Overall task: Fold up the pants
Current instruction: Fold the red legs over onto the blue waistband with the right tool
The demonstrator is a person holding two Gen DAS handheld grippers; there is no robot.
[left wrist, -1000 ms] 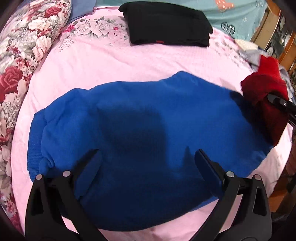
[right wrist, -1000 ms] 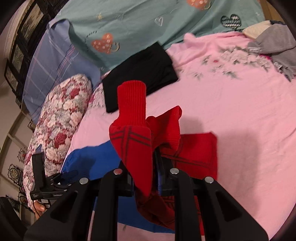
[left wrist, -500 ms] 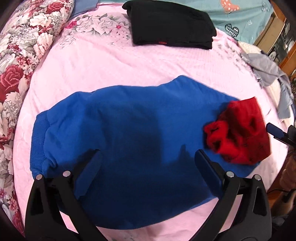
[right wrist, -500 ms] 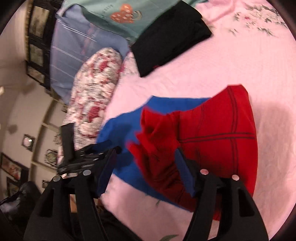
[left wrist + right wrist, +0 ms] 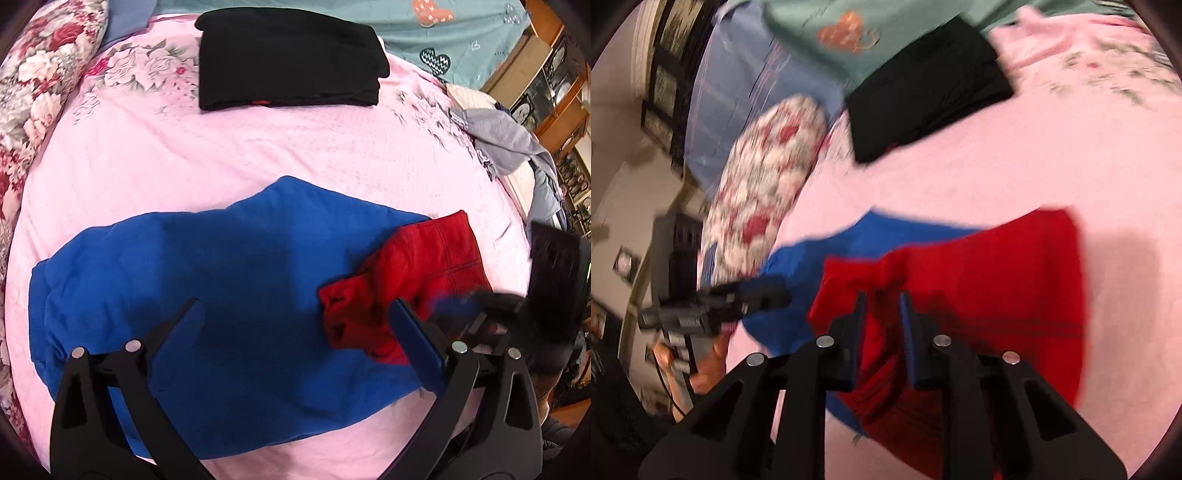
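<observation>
Now at the laying-down step: red pants (image 5: 997, 266) in a soft heap on the right end of the blue pants (image 5: 184, 266), near the middle of the pink bed (image 5: 258, 147). Right tongs (image 5: 883, 297) just squeezed nearly shut, pinching a fold of the red cloth between them. Left tongs (image 5: 295, 306) wide open above the near edge of the blue cloth, holding nothing.

Next, probably: pull the red heap flat, smooth the bumps, then fold in half. Needs a gentle tug, so as not to drag the blue pair along.

Red: knit look, thin dark lines, floppy. Blue: thick, fuzzy, long and rounded, ribbed band at the left end. Far off, a neat black folded pile (image 5: 288, 55). Bed cover bumpy, with flowers.
</observation>
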